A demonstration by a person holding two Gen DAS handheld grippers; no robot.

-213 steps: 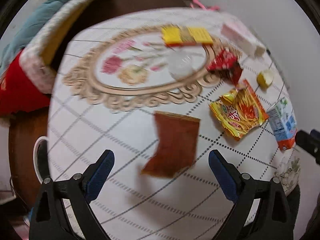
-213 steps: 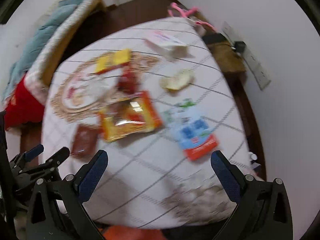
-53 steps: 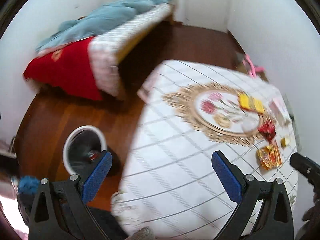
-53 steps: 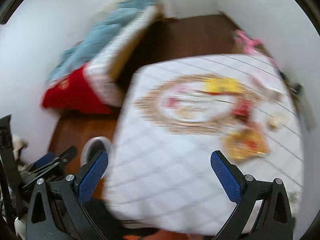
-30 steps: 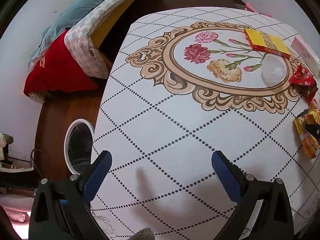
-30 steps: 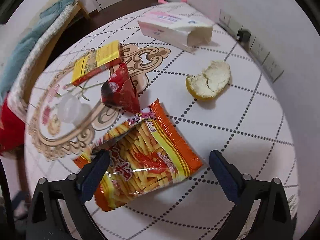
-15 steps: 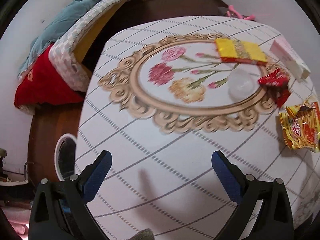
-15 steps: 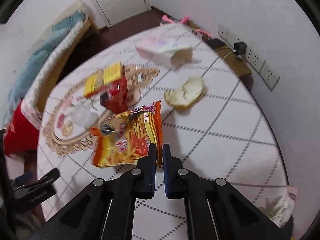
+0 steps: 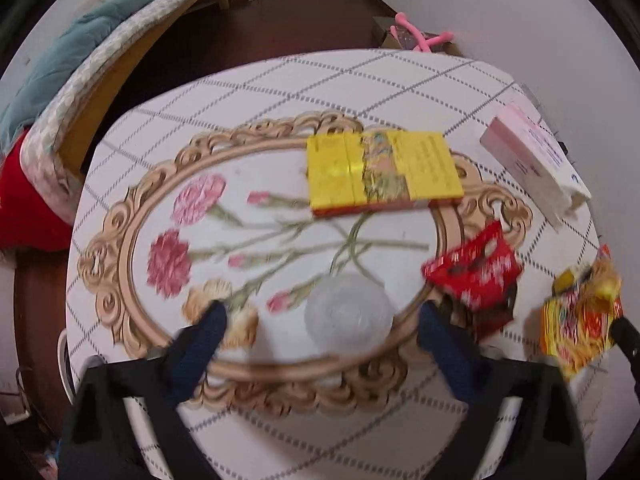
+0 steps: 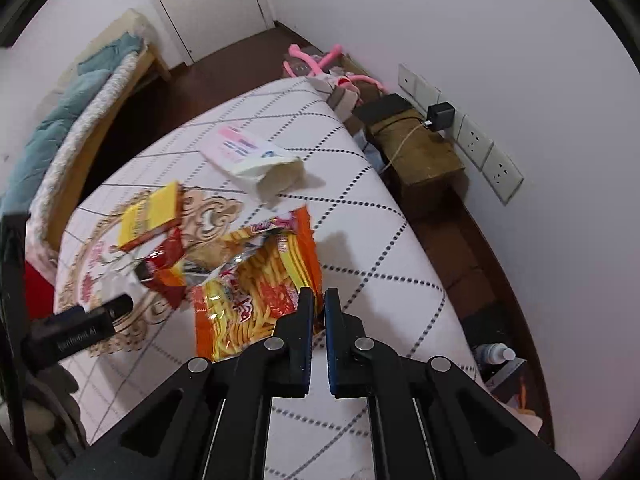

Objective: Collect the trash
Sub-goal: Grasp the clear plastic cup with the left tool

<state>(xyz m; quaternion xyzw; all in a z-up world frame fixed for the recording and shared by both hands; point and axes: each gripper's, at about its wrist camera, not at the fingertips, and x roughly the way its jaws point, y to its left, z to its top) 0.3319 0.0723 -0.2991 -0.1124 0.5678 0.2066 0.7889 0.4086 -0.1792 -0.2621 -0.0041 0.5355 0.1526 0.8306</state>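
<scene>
Right gripper (image 10: pixel 316 305) is clenching the lower corner of the orange snack bag (image 10: pixel 256 280), its jaws nearly together on the foil while the bag is hanging open-mouthed above the tabletop (image 10: pixel 360 256). Left gripper (image 9: pixel 320 320) is standing released over a clear plastic lid (image 9: pixel 347 314) (its jaws have just been closing, with the lid lying between them untouched). Just beside its right finger a red wrapper (image 9: pixel 474 276) is lying on the gold border of the cloth. Farther toward the far edge, a yellow box (image 9: pixel 380 168) is resting flat, and a pink-and-white tissue pack (image 9: pixel 534 162) is sitting near the right edge.
</scene>
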